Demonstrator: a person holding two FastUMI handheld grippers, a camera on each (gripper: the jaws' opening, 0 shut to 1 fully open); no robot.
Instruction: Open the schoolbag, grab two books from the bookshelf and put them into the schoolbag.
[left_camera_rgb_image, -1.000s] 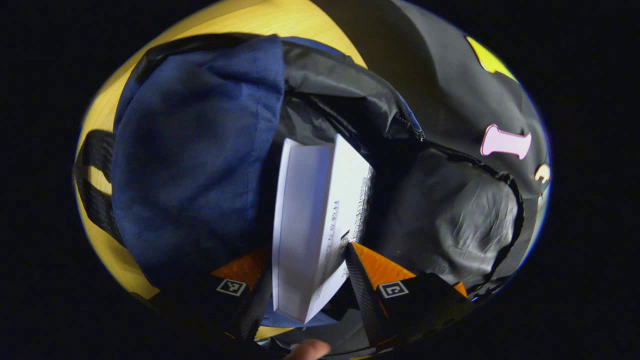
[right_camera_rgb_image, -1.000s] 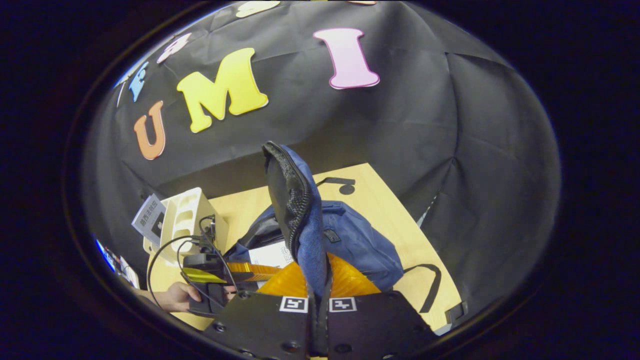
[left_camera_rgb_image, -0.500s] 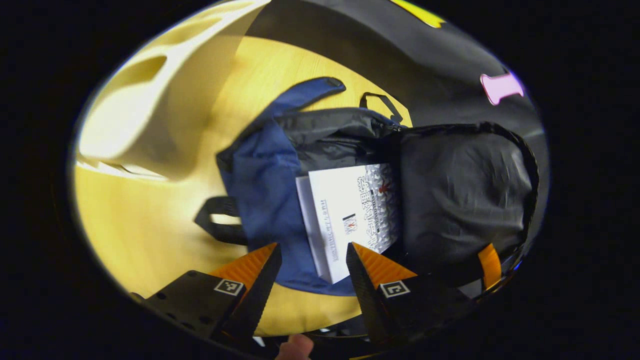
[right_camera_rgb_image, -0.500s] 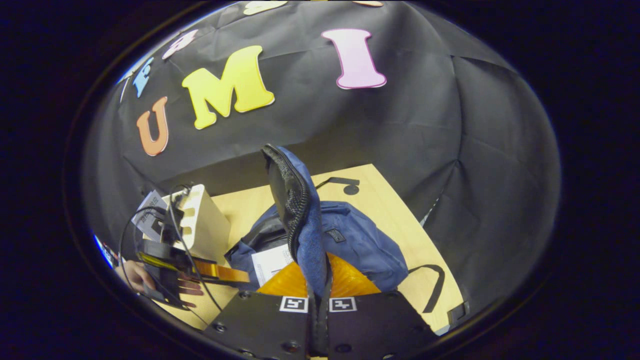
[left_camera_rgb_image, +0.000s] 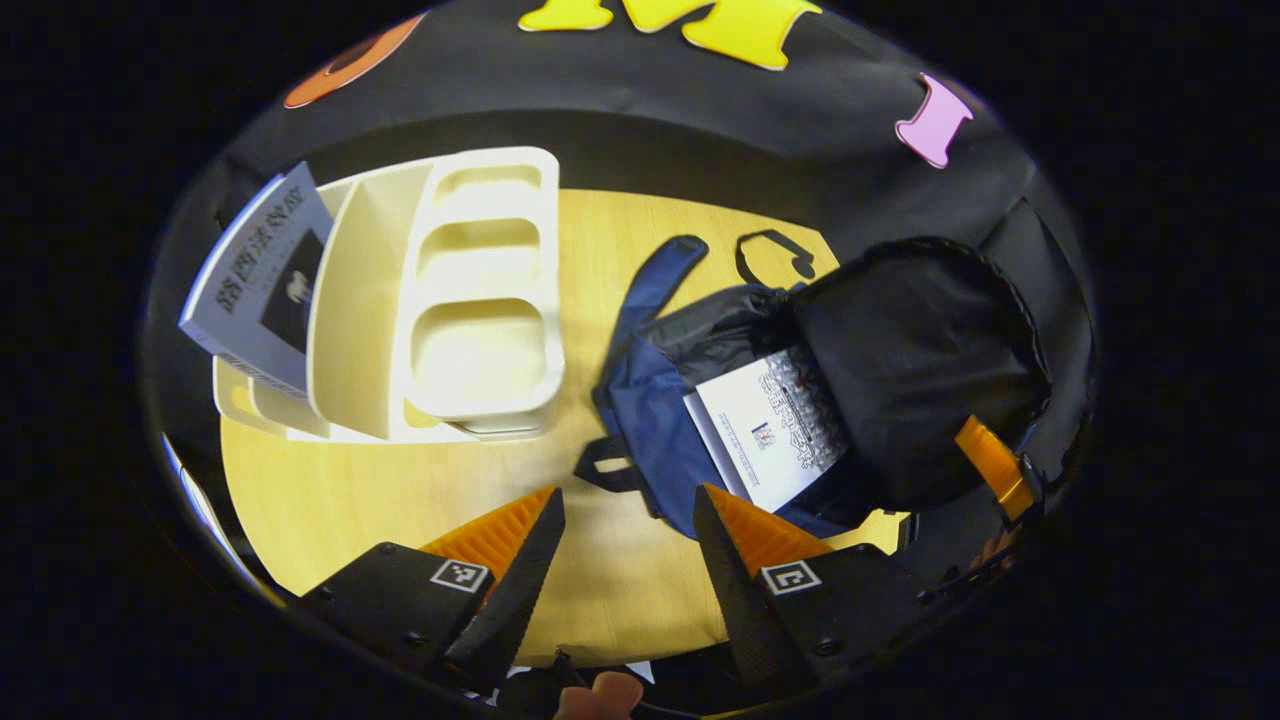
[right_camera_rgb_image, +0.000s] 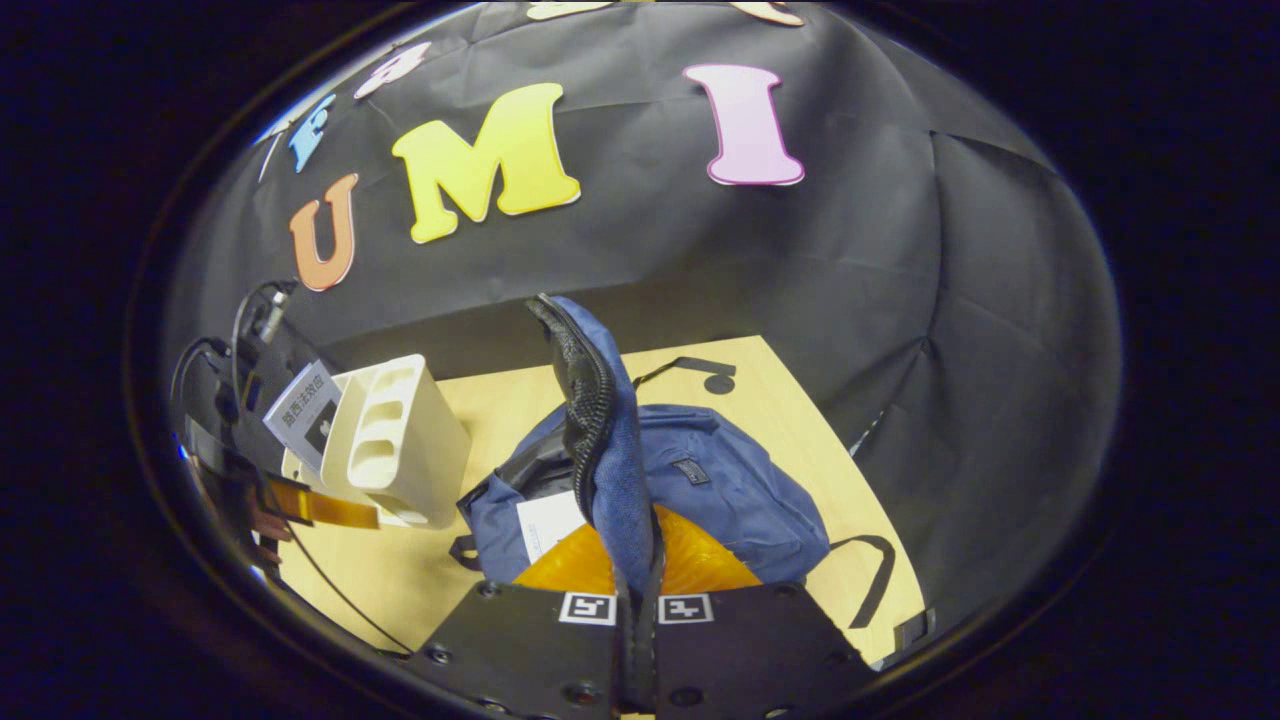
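One book (left_camera_rgb_image: 768, 428) lies in the bag (left_camera_rgb_image: 650, 420), my right claw (right_camera_rgb_image: 637, 560) pinching its flap (right_camera_rgb_image: 590, 420), my left claw (left_camera_rgb_image: 625, 520) wide and empty, the shelf's (left_camera_rgb_image: 440, 300) second book (left_camera_rgb_image: 262, 280) left

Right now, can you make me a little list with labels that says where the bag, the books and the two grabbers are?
bag: blue schoolbag lying open on the wooden table
bag flap: held up by the right gripper, shut on it
book in bag: white book inside the opening
other book: grey book leaning in the cream bookshelf
left gripper: open, holding nothing, above the table
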